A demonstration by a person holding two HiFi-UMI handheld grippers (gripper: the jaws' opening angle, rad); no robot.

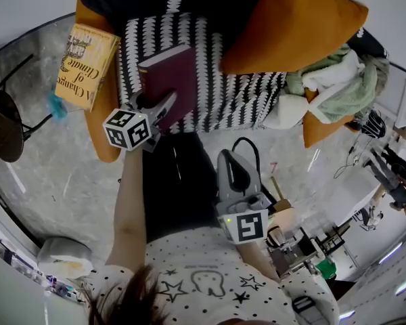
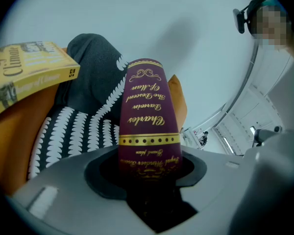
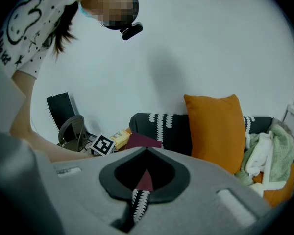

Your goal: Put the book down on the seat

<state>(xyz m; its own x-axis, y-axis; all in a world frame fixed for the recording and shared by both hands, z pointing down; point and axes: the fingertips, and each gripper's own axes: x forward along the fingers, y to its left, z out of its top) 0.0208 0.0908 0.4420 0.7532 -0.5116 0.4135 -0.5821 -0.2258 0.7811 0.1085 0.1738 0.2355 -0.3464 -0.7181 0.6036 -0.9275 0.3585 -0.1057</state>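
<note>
Left gripper (image 1: 164,107) is clamped on the maroon book (image 1: 172,80); jaws spread only as wide as the book is thick, biting its lower end

In the left gripper view the spine (image 2: 148,116) stands up out of the jaws, centre frame: smooth maroon cover, rounded spine, gilt script and a gilt dotted band

Head view: book sits upper middle of frame, over the front of the seat (image 1: 223,103); can't tell whether it touches the fabric

Seat cover is black cloth with white leaf-like rows, soft and wrinkled

Right gripper (image 1: 233,171) is low centre of frame, close to my body; its jaws are together down to a thin slit, nothing between them (image 3: 137,199)

Orange cushion (image 1: 291,22), plain weave and plump, upper right against the seat back

Yellow paperback (image 1: 86,63) lies upper left on the orange armrest, apart from the maroon book

Crumpled green and white cloths (image 1: 331,80) at right end of the seat
</note>
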